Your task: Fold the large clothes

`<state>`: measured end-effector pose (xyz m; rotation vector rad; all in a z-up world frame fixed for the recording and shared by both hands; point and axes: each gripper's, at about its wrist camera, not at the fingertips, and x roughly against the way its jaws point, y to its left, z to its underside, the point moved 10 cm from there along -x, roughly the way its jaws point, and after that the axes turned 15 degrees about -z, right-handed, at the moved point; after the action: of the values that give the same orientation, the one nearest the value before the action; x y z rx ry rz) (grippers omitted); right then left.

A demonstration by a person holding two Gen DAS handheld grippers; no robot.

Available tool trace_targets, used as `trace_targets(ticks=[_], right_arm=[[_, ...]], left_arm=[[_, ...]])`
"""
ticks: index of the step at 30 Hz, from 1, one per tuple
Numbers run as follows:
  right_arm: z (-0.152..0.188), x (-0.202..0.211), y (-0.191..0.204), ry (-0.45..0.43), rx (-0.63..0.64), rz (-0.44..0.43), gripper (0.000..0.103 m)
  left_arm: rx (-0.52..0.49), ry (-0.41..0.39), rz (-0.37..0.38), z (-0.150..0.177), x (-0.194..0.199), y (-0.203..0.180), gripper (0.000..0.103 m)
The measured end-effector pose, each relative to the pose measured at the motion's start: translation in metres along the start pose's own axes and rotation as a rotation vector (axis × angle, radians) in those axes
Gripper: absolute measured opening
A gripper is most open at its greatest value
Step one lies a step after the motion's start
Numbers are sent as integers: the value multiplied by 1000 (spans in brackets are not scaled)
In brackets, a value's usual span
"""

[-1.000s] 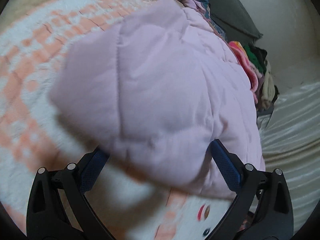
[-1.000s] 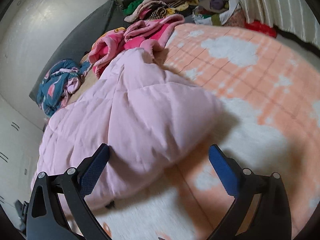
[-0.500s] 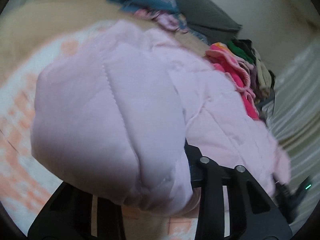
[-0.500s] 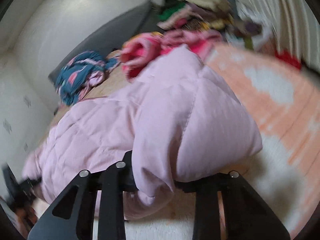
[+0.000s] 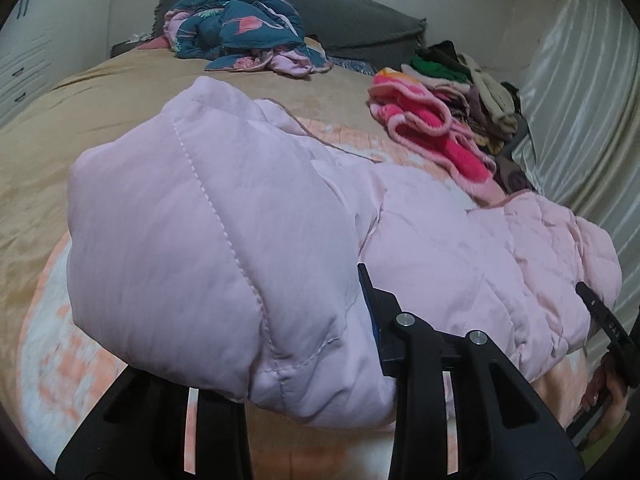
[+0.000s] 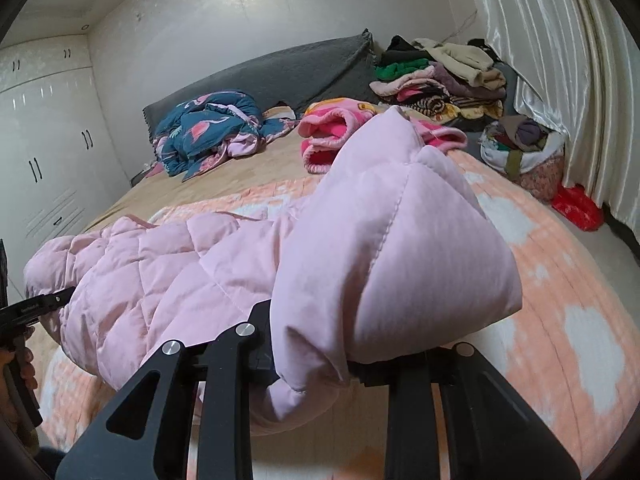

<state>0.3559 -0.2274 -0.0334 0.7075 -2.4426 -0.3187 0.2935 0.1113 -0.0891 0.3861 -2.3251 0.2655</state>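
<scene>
A grey cushion (image 6: 280, 76), white wardrobe (image 6: 44, 140) and shiny curtain (image 6: 560, 60) surround the bed.

The pink jacket (image 5: 224, 216) is quilted cloth, smooth with a faint sheen, its seams raised in stitched lines. The left claw (image 5: 304, 344) and right claw (image 6: 312, 352) are matt black plastic with bright metal screw heads. The blanket (image 6: 560, 280) on the bed looks soft and fleecy; the tan sheet (image 5: 36, 168) beyond it has a satin gloss. At 3 o'clock the curtain (image 6: 560, 40) is shiny, rippled fabric. The wardrobe (image 6: 44, 140) at 9 o'clock is glossy white.
</scene>
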Motion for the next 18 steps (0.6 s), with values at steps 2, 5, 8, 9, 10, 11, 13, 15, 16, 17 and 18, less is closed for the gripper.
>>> trace_targets(ticks=[2,5,8,9,10,11,13,15,16,17,18], right_arm=[[12,9,1,7,-10,7,25],[32,20,-3,19,-48,25,26],[51,23,-12,37,-101,51,29],[55,23,-15,44,-123,56,31],[61,24,-20,48,-156,61,32],[68,25,-25,48,-192,59,34],[80,29,-31,51,-260,54,37],[89,32,-34,69,-303,53,42],[92,33,-32,73,-309,53,44],[94,36,-31,78,-312,58,46],[94,38,-31,82,-311,61,49]], left_arm=[[-9,3,-2,9,5,2,25],[-21,14,-1,24,11,4,27],[-31,30,-8,36,11,4,30],[-30,34,-9,40,10,4,30],[-27,40,-11,45,10,6,31],[-27,43,-14,50,10,7,32],[-19,53,-17,57,9,10,34],[-10,63,-21,62,7,10,37],[-11,64,-24,64,7,11,39],[-16,64,-28,65,7,11,40],[-19,67,-30,66,8,12,41]])
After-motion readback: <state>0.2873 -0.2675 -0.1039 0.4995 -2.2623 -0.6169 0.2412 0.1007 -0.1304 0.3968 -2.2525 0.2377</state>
